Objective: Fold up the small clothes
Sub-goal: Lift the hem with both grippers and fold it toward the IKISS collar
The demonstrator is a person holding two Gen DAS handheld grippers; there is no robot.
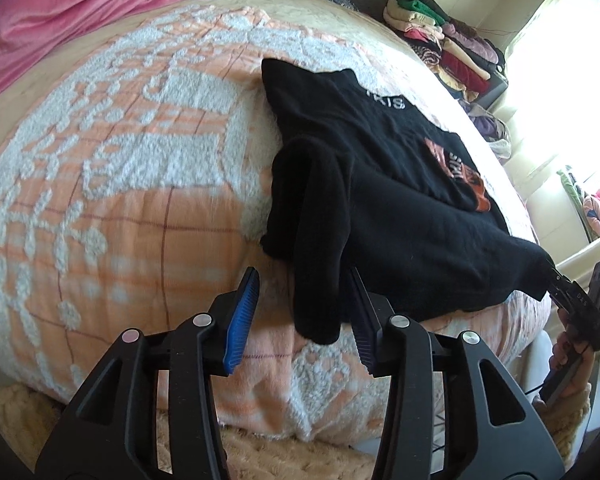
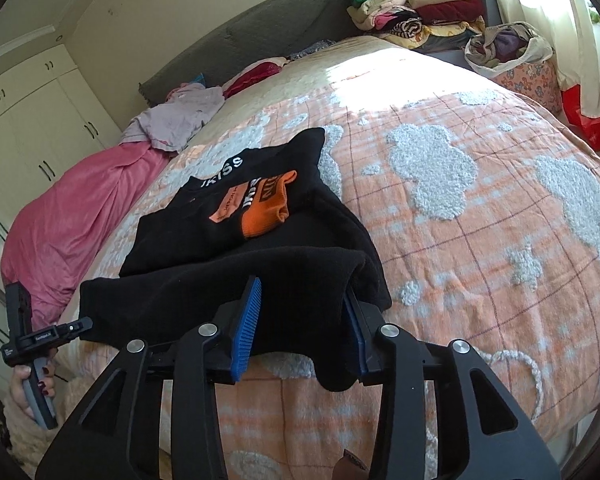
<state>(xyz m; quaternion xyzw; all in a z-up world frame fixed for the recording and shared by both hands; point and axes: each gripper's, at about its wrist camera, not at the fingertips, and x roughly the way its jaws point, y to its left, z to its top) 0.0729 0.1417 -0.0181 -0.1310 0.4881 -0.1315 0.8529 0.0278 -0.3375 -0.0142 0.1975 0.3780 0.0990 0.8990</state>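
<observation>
Left wrist view: black garment (image 1: 380, 200) laid on bed (image 1: 120, 160), near edge. Left gripper (image 1: 306, 316) and right gripper (image 2: 300, 328) jaws released, fabric slack between. Withdrawal advised straight back, fold undisturbed.

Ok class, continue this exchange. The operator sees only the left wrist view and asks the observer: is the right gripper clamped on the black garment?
Observer: No. The right gripper is open; the black garment hangs loose between its fingers.
Operator: What is beyond the pink sheet?
Observer: A white wardrobe with dark handles.
Operator: And past the clothes basket?
Observer: A red bag, right of the basket.
</observation>
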